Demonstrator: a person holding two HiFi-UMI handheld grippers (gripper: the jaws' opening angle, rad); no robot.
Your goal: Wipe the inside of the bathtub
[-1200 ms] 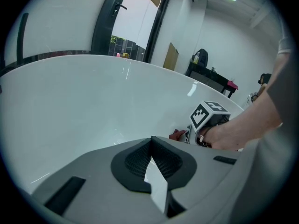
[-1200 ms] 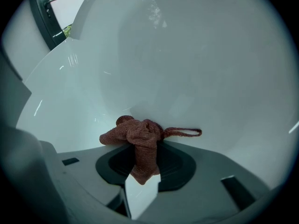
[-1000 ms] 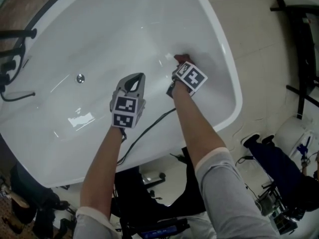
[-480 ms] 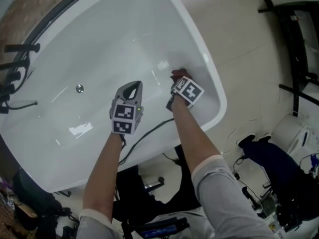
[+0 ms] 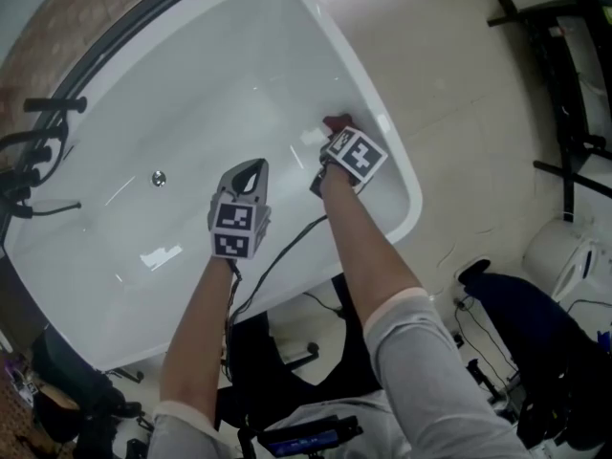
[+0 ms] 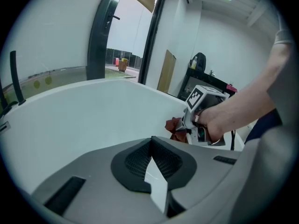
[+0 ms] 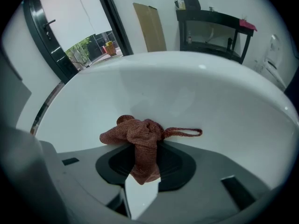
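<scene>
A white bathtub (image 5: 115, 132) fills the head view; its drain (image 5: 159, 177) sits at the left. My right gripper (image 5: 330, 134) is shut on a reddish-brown cloth (image 7: 138, 136), which bunches at the jaw tips against the tub's inner wall near the right rim (image 5: 378, 127). The cloth (image 5: 336, 122) peeks out beyond the marker cube, and the left gripper view shows the cloth (image 6: 176, 126) too. My left gripper (image 5: 251, 172) hovers over the tub's middle, shut, with nothing between its jaws.
A dark faucet fitting (image 5: 38, 151) stands at the tub's left end. A black cable (image 5: 277, 251) trails over the near rim. Black frames (image 5: 564, 84) stand on the tiled floor at the right. A dark window frame (image 7: 56, 45) runs behind the tub.
The right gripper and cloth have slid up the inner wall toward the right rim. The left gripper has stayed over the tub's middle. The head view has shifted.
</scene>
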